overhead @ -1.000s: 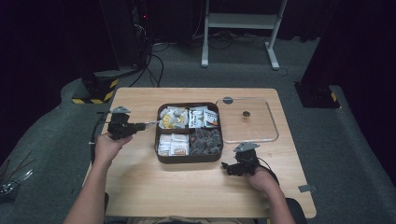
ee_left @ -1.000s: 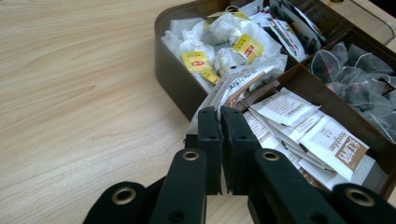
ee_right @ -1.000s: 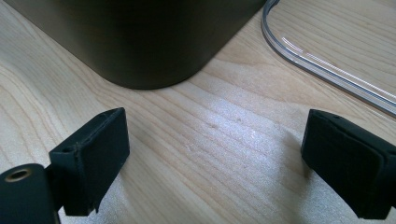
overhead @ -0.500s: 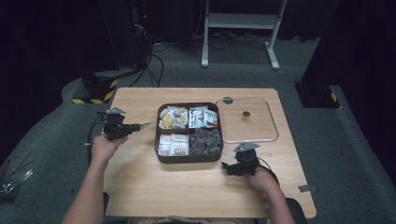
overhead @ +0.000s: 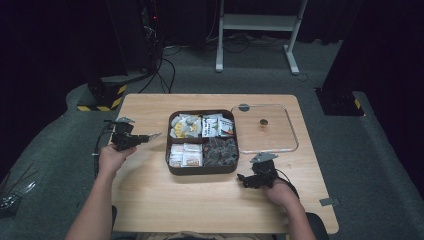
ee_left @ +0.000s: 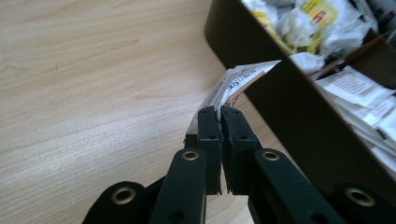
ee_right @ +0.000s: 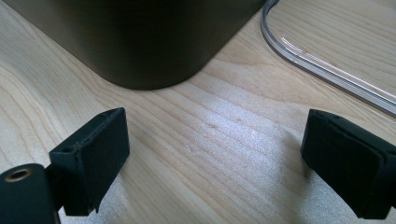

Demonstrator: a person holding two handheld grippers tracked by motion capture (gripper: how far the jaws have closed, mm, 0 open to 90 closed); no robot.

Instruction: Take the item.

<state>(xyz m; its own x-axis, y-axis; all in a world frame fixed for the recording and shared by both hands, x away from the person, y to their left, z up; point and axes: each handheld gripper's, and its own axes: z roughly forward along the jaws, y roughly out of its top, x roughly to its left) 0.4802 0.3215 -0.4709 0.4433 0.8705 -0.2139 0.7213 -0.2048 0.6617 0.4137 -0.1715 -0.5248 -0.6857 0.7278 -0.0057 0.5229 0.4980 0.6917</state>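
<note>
Left tongs (ee_left: 219,112): we see the two jaws pressed together on a small paper packet (ee_left: 238,80), pinched at its near end, the rest sticking out past the tips.
Packet: it hangs above bare table (overhead: 150,200), just beside the dark outer wall of the box (ee_left: 280,93), apart from the packets inside; its print is too blurred for us to read.
Left tongs from above (overhead: 142,138): held off the box's left side, tips toward the box (overhead: 170,155).
Box: four compartments of packets, mid-table.
Right tongs (ee_right: 215,154): jaws spread wide and gripping nothing, low over the wood near the box's rounded corner (ee_right: 140,56).
Clear lid (overhead: 292,145): flat on the table, right of the box; we think its edge (ee_right: 327,65) lies just beyond the right tongs.
</note>
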